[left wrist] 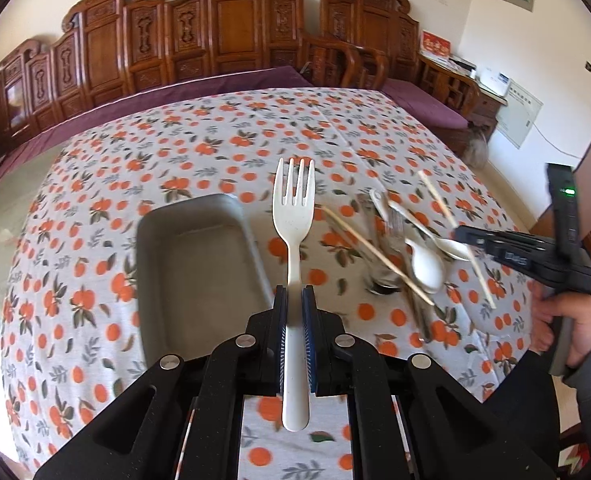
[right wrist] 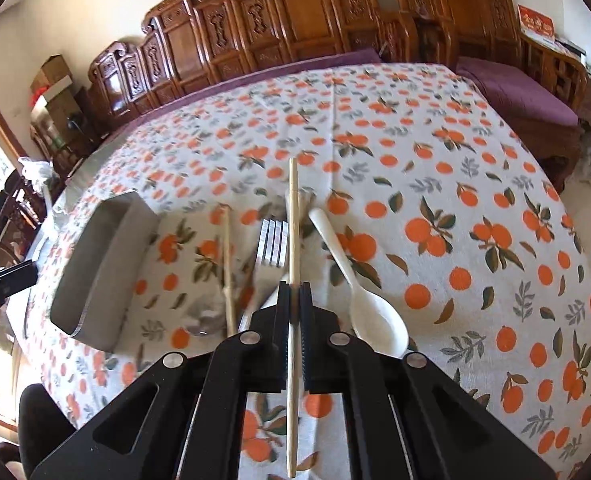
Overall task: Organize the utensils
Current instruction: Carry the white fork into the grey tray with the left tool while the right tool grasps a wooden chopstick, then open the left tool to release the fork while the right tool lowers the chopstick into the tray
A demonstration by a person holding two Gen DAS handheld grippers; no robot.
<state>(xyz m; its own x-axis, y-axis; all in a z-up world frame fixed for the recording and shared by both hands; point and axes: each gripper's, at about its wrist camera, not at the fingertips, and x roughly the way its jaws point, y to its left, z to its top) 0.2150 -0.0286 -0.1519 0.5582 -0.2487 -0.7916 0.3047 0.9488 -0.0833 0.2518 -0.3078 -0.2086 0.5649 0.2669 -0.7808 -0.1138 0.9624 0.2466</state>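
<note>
At lower centre of the left wrist view, the left gripper [left wrist: 294, 300] is clamping the handle of a cream plastic fork [left wrist: 294, 216], tines pointing up-frame. Left of it, a grey rectangular tray [left wrist: 151, 280] is sitting on the orange-patterned tablecloth [left wrist: 95, 184], nothing showing inside. In the right wrist view, the right gripper [right wrist: 294, 300] is pinching a thin wooden chopstick [right wrist: 293, 216]; a white ceramic spoon [right wrist: 359, 280] is lying right of it.
</note>
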